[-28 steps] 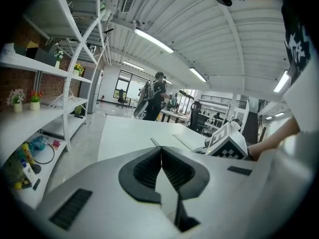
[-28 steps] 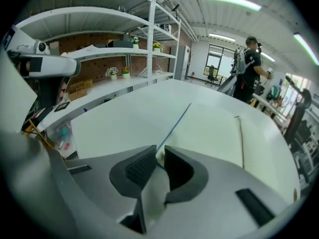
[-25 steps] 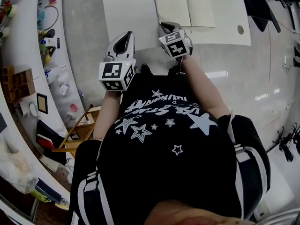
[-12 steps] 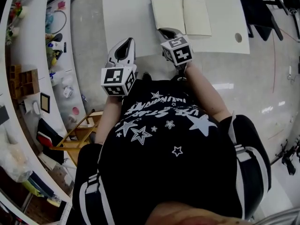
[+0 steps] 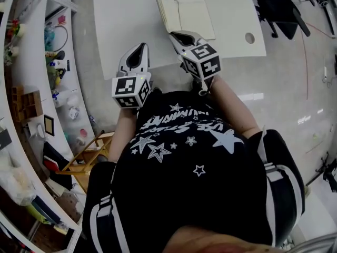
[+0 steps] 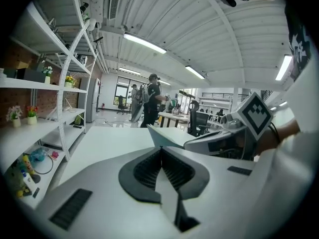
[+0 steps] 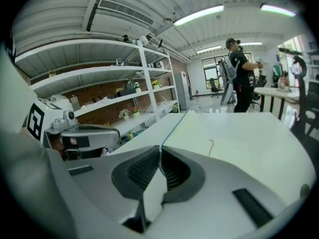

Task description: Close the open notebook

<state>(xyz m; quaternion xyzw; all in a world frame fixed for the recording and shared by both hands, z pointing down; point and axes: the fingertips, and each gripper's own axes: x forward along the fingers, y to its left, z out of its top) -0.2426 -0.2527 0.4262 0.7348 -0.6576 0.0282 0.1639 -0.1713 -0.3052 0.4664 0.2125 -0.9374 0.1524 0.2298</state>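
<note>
Pinches the near edge of the notebook's point(image 5: 196, 19) left leaf point(image 5: 164, 10) in the right gripper point(image 5: 175, 35). Has just been closing those jaws, now clamped on that thin edge, which rises up and away from between them in the right gripper view.

Holds the left gripper point(image 5: 142, 45) just to the left of the right one, tip over the front strip of the white table point(image 5: 126, 20), apart from the notebook. Has its jaws pressed together with nothing between them.

Finds the notebook on the table close to the front edge, straight ahead of the right gripper. Sees the spine running away from the body, far end leaning a little to the left in the head view, so with each page's long axis pointing away across the table. Has the right page lying flat and blank side up. Has the left leaf raised off the table and tilted up about the spine, narrowed to a slim strip from above and showing as a pale wedge in the left gripper view.
</note>
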